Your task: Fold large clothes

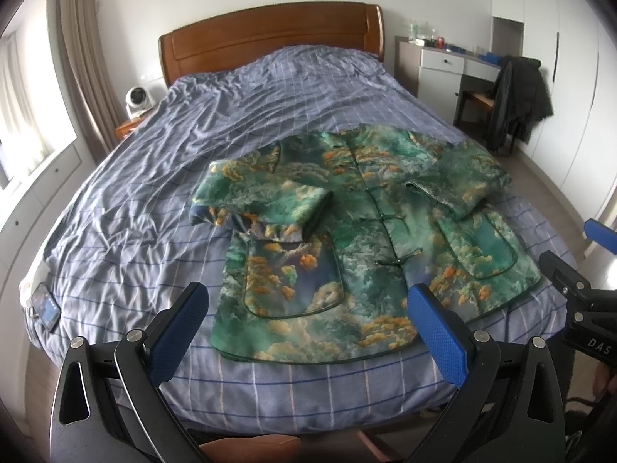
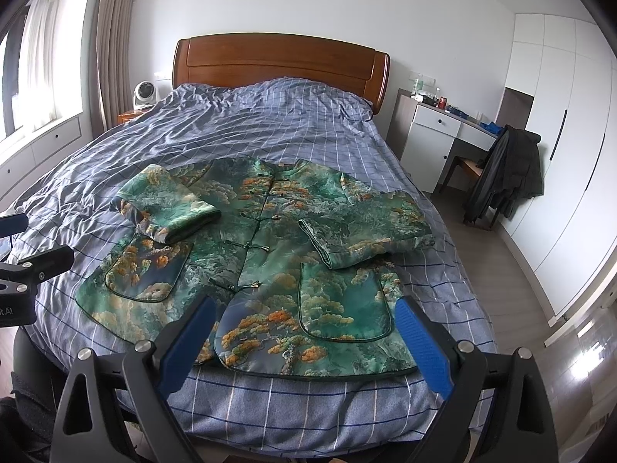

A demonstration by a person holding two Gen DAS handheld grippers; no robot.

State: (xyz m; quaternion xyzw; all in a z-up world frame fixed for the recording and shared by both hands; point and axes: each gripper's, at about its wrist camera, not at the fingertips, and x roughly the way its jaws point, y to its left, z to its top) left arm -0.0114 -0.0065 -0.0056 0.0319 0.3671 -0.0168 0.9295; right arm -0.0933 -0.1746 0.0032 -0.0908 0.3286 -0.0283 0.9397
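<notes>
A wide bed with a crumpled blue checked cover (image 1: 239, 123) and curved brown wooden headboard (image 1: 270, 38) stretches ahead of the claws. Far left, a small white round fan (image 1: 135, 101). Far right, a white desk (image 2: 443, 127) and dark coat draped on a chair (image 2: 505, 173).

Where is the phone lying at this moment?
In the left wrist view, the phone lies screen up at the bed's near left corner, left of the green jacket and beyond the open left tongs.
</notes>
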